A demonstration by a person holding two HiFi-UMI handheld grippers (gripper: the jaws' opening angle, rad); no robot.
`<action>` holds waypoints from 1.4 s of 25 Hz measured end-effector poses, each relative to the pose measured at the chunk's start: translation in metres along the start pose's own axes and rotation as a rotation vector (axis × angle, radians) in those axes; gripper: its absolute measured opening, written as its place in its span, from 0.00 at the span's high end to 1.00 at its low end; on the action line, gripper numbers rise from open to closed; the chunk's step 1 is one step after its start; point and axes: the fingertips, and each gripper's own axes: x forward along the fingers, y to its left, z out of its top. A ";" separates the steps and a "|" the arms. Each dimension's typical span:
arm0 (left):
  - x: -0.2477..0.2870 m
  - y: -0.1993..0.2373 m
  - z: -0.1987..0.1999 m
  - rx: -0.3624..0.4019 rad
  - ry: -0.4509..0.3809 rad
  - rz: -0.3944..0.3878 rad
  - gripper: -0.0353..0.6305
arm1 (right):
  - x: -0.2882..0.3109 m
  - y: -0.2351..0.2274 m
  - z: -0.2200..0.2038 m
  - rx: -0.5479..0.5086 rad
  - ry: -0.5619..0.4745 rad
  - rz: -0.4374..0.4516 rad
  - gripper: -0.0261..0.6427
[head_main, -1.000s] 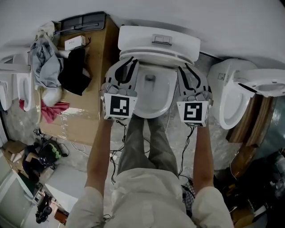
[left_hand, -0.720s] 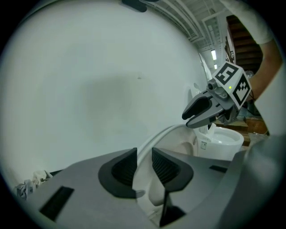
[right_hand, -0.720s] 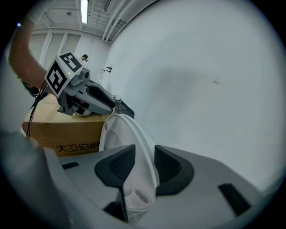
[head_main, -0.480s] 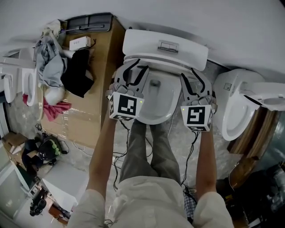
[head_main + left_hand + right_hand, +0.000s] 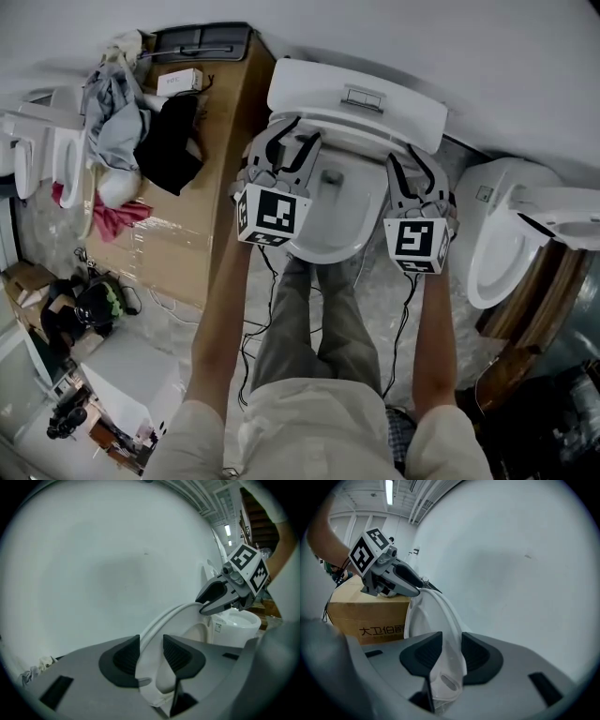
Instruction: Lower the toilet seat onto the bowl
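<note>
The white toilet seat (image 5: 330, 128) is tilted up over the bowl (image 5: 330, 239), below the tank (image 5: 356, 98). My left gripper (image 5: 279, 157) is on the seat's left side. In the left gripper view the seat's rim (image 5: 151, 634) fills the gap between both pads; these jaws have just been opening with the seat between them. My right gripper (image 5: 412, 178) is on the right side. The seat's edge (image 5: 449, 641) sits tight between its pads; these jaws have just been closing a little on it. Each gripper view shows the other gripper (image 5: 220, 595) (image 5: 401, 581) at the far end of the seat's arc.
A cardboard box (image 5: 202, 234) with clothes (image 5: 141, 131) on it stands just left of the toilet. Another toilet (image 5: 511, 234) stands close on the right and a third one (image 5: 42, 164) at far left. The wall is right behind the tank. Cables (image 5: 258, 328) lie by the person's legs.
Both grippers have come down with the seat's sides between their jaws, and the seat has tipped lower. The head view has shifted, so the toilet sits further right in the picture.
</note>
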 end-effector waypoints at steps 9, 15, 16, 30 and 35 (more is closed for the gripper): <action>-0.016 -0.006 -0.009 0.005 0.007 0.003 0.69 | -0.012 0.006 0.009 0.012 -0.056 -0.032 0.81; -0.037 -0.013 -0.018 -0.007 -0.002 0.008 0.69 | -0.030 0.024 0.005 0.008 -0.047 -0.036 0.81; -0.041 -0.014 -0.019 -0.007 -0.005 0.006 0.69 | -0.033 0.027 0.003 0.008 -0.045 -0.040 0.81; -0.088 -0.039 -0.047 -0.011 -0.023 -0.016 0.71 | -0.065 0.069 -0.015 0.020 -0.009 -0.075 0.80; -0.096 -0.045 -0.053 -0.006 -0.025 -0.014 0.72 | -0.074 0.082 -0.025 0.027 0.005 -0.074 0.80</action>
